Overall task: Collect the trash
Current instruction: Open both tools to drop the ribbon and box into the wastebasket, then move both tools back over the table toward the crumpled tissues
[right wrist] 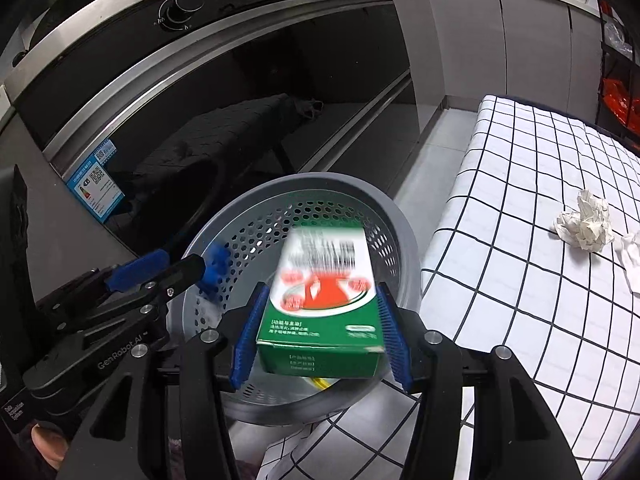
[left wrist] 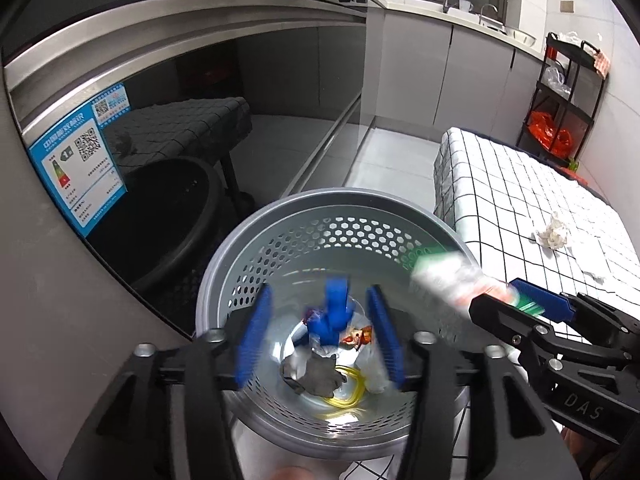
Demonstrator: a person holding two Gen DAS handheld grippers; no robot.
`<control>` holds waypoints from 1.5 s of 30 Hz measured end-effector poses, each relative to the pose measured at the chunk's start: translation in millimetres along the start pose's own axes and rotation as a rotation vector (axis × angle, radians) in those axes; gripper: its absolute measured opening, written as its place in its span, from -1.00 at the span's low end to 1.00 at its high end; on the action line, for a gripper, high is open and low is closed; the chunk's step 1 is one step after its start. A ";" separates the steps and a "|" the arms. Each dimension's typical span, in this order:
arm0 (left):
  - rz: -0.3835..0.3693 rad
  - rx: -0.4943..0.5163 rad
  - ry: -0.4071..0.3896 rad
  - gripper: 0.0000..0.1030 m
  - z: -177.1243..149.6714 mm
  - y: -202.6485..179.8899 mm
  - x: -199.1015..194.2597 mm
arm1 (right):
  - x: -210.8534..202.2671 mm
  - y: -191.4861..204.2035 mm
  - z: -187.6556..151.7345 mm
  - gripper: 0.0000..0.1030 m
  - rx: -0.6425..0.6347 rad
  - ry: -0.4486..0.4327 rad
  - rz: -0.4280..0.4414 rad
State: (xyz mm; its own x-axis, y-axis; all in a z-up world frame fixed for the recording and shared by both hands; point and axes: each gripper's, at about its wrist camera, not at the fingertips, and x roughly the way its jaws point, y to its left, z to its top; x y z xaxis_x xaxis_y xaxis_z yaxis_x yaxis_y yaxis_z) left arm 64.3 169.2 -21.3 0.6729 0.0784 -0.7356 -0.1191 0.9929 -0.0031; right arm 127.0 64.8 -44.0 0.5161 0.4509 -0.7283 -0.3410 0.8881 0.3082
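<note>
Item one: the white cloth with a black grid (right wrist: 540, 208) over the table, which we keep at our right.

Item two: the round grey perforated plastic bin (right wrist: 404, 232), standing just off the cloth's near left edge, with wrappers, a grey scrap and a yellow loop already on its floor.

Item three: the green, white and red cardboard medicine box (right wrist: 320, 312). It sits between the pads of our right gripper (right wrist: 318, 338), directly over the bin's mouth. Its long axis runs forward along the fingers, far end tipped down into the bin. The pads flank its sides; we cannot tell whether they press.

Item four: our left gripper (left wrist: 320, 340), jaws parted and empty, with a blurred blue plastic piece (left wrist: 334, 308) below them inside the bin.

Item five: crumpled white paper (right wrist: 586, 222) near the cloth's right edge, nearer our right hand.
</note>
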 end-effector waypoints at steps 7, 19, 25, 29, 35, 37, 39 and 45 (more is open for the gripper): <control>0.011 0.001 -0.012 0.20 0.9 1.7 -1.7 | -2.5 -1.0 -1.7 0.15 0.006 -0.009 -0.002; 0.025 0.001 -0.034 0.39 1.7 2.1 -5.8 | -11.1 -6.1 -5.3 0.19 0.008 -0.020 -0.017; 0.024 0.002 -0.052 0.50 2.7 0.6 -9.3 | -16.4 -7.2 -6.8 0.27 -0.002 -0.029 -0.034; 0.029 0.006 -0.062 0.58 3.0 -0.7 -11.5 | -21.5 -11.4 -8.2 0.28 -0.006 -0.037 -0.047; 0.029 0.009 -0.074 0.61 4.0 -2.7 -14.1 | -30.0 -21.5 -10.3 0.32 0.001 -0.052 -0.069; 0.029 0.012 -0.079 0.63 3.8 -4.9 -14.8 | -32.6 -26.9 -11.4 0.32 0.006 -0.055 -0.078; 0.032 0.018 -0.086 0.63 3.7 -8.0 -15.7 | -36.1 -32.6 -12.6 0.34 0.013 -0.059 -0.085; 0.011 0.034 -0.096 0.63 3.5 -19.7 -19.4 | -48.2 -48.3 -16.0 0.35 0.031 -0.077 -0.112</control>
State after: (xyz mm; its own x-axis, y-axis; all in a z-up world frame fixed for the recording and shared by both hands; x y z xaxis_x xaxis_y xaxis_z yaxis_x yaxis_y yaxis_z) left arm 56.2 148.4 -4.6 0.7385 0.0959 -0.6674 -0.1033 0.9942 0.0286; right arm 105.9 -1.2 -33.5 0.6087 0.3529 -0.7106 -0.2541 0.9352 0.2468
